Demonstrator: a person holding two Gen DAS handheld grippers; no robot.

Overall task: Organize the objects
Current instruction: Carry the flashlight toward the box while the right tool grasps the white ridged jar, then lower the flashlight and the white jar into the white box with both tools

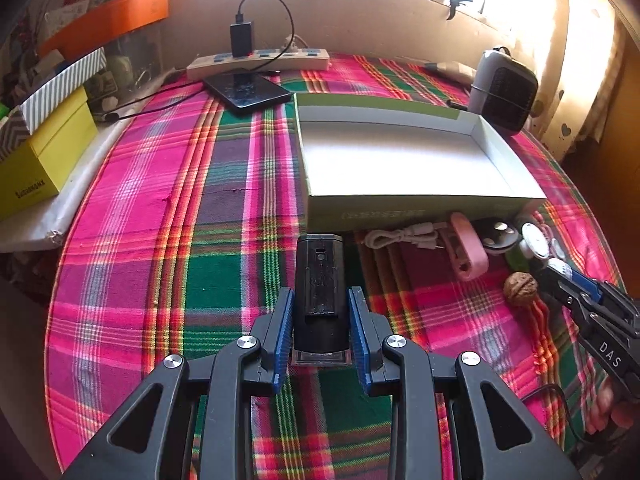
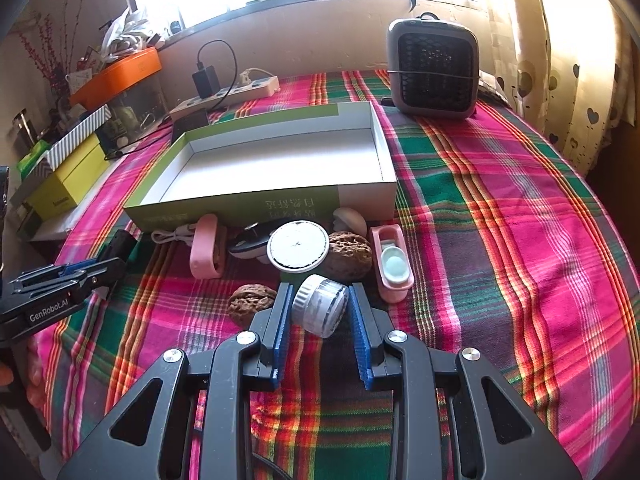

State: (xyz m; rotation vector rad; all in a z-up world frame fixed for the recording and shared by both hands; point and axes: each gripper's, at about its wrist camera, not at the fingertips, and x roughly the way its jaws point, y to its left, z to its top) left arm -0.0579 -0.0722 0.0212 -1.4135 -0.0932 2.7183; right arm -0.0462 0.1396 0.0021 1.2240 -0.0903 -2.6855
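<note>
While the plaid tablecloth [image 1: 224,208] fills both views, the left gripper [image 1: 320,300] has its blue pads pressed on either side of a black box-shaped device [image 1: 318,280], jaws fairly narrow and gripping it near its lower end. The device points toward the near wall of the open cardboard box [image 1: 400,152], which sits empty just beyond it. Over on the other side, the right gripper [image 2: 320,296] holds a small clear jar with a white ribbed lid [image 2: 320,310], tilted on its side between the pads, jaws narrow around it. Just ahead of that jar lies the clutter along the box's front wall: a round white disc [image 2: 298,246], a large walnut [image 2: 350,254] touching it, a smaller walnut [image 2: 250,304] beside the left finger, a pink holder [image 2: 392,264] with a pale oval piece in it, another pink loop-shaped piece [image 2: 206,250] and a coiled white cable [image 2: 172,234]. A grey fan heater [image 2: 434,70] stands behind the box, and a power strip [image 1: 260,60] with a black charger lies at the far edge
</note>
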